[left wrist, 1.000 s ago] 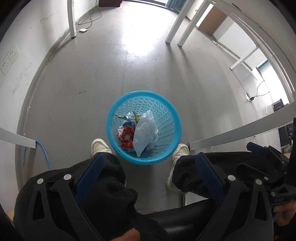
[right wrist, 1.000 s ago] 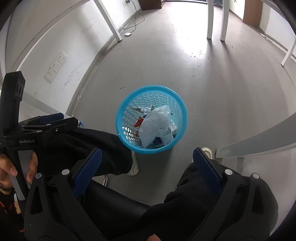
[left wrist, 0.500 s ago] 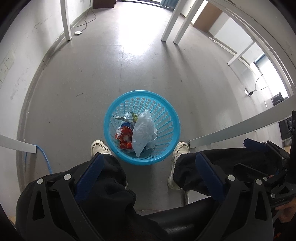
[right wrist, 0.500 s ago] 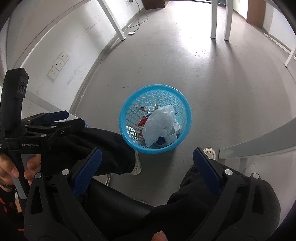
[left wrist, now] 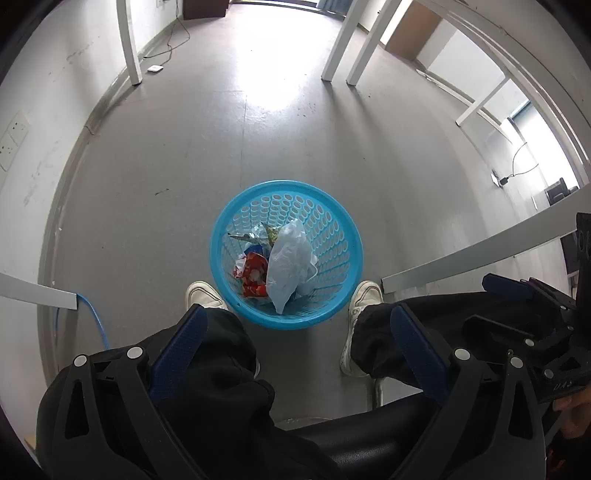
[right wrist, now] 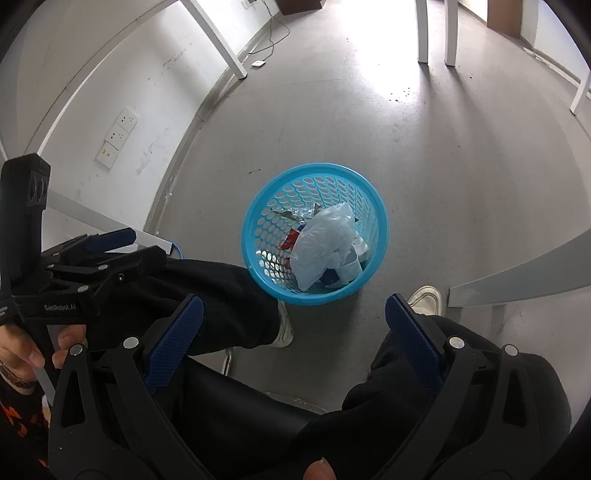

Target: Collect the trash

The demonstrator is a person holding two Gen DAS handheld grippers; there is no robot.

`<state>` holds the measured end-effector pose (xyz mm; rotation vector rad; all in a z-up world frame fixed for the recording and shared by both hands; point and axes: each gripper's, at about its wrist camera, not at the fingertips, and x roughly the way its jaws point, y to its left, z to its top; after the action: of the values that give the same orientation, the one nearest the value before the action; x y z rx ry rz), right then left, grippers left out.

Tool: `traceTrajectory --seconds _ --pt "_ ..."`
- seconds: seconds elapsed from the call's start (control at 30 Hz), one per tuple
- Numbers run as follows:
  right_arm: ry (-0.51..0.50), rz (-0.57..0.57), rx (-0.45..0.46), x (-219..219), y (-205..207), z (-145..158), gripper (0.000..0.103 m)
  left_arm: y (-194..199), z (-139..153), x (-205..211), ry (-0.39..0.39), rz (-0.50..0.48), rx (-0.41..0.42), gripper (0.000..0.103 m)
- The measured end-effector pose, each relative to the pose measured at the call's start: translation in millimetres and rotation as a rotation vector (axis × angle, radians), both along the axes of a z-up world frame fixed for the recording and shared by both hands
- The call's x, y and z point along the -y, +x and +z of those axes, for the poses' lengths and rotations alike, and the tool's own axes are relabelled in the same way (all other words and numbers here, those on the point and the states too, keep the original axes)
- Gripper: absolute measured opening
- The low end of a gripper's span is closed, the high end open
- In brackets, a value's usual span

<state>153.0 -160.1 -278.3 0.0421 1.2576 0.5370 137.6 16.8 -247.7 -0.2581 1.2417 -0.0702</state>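
Note:
A round blue plastic basket [left wrist: 334, 306] [right wrist: 380, 221] stands on the grey floor between the person's white shoes. In it lie a pale plastic bag [left wrist: 286, 266] [right wrist: 321, 240], a red wrapper [left wrist: 253, 275] and other crumpled trash. My left gripper [left wrist: 297, 325] is open and empty, held above the knees, short of the basket. My right gripper [right wrist: 293, 308] is open and empty too, at about the same height. The left gripper also shows at the left of the right wrist view [right wrist: 107, 243], and the right gripper at the right of the left wrist view [left wrist: 517, 291].
The person's black-trousered legs [left wrist: 221, 350] and white shoes [left wrist: 364, 295] flank the basket. White table legs [left wrist: 127, 40] [right wrist: 423, 29] stand farther off. A white wall with sockets [right wrist: 118, 136] runs on the left. A grey desk edge [left wrist: 480, 254] juts in from the right.
Both grippers have tilted slightly, so the basket sits a little lower and more central in view. Both stay open and empty. The trash in the basket has not moved.

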Motion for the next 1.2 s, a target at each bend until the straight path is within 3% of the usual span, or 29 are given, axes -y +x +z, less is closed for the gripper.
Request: traceTrajectory --seconds 1.2 --pt "0.032 -0.026 -0.033 6.0 13.6 -8.5 0.095 3.0 -3.4 0.6 -0.001 -0.006 -0.008 0.097"
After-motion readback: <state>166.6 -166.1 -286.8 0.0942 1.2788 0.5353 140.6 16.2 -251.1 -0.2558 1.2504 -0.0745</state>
